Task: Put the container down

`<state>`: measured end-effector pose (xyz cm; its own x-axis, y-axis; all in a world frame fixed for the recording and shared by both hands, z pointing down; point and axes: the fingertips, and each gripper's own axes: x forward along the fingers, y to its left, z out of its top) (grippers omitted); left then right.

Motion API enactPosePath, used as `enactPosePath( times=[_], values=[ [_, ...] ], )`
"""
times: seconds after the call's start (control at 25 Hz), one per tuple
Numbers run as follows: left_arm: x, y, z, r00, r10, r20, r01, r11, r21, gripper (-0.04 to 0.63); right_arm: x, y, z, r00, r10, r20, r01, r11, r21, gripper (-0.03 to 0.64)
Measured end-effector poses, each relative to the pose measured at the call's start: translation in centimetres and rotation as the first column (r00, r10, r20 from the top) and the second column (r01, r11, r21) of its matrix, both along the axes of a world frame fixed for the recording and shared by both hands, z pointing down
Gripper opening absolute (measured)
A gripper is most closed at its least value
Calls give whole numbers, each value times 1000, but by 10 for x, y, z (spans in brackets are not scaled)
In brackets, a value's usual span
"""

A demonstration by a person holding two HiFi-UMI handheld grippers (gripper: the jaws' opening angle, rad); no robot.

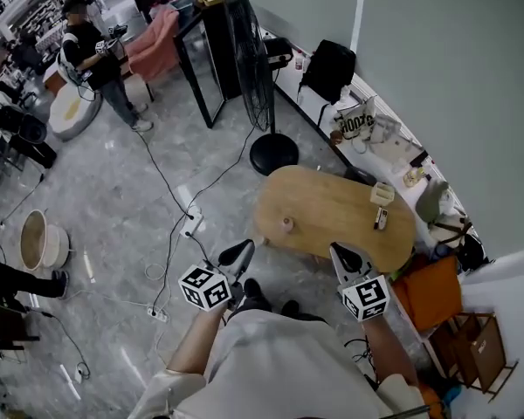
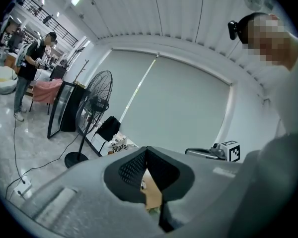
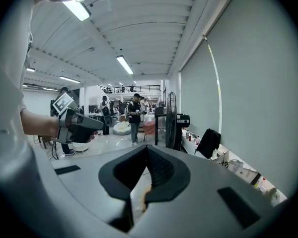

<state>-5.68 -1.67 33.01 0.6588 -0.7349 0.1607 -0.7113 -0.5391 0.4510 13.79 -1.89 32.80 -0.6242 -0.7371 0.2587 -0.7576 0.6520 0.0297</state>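
Your left gripper (image 1: 242, 253) and right gripper (image 1: 341, 256) are pinched closed, empty. The container (image 1: 382, 192) sits on the table (image 1: 323, 208), ahead of your right fingers, well apart.

Small pale beige container (image 1: 382, 192), resting near far right edge of oval wooden table (image 1: 323, 208)

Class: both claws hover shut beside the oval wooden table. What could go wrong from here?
1. Loose black cables and a white power strip trail across the grey floor nearby: a trip hazard.
2. The small cream box sits near the oval wooden table's far edge; a sweeping right claw could knock it off.
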Motion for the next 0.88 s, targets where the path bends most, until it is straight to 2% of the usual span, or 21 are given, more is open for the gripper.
enactPosePath(
  times=[0.52,0.88],
  values=[
    [-49,16,-15,999,46,3,-46,999,24,20,-31,19,-22,996,87,-7,-87,994,62,2],
    [-61,20,-15,997,72,-19,-72,997,26,20,-43,26,-24,995,101,-4,-101,993,57,2]
  ],
)
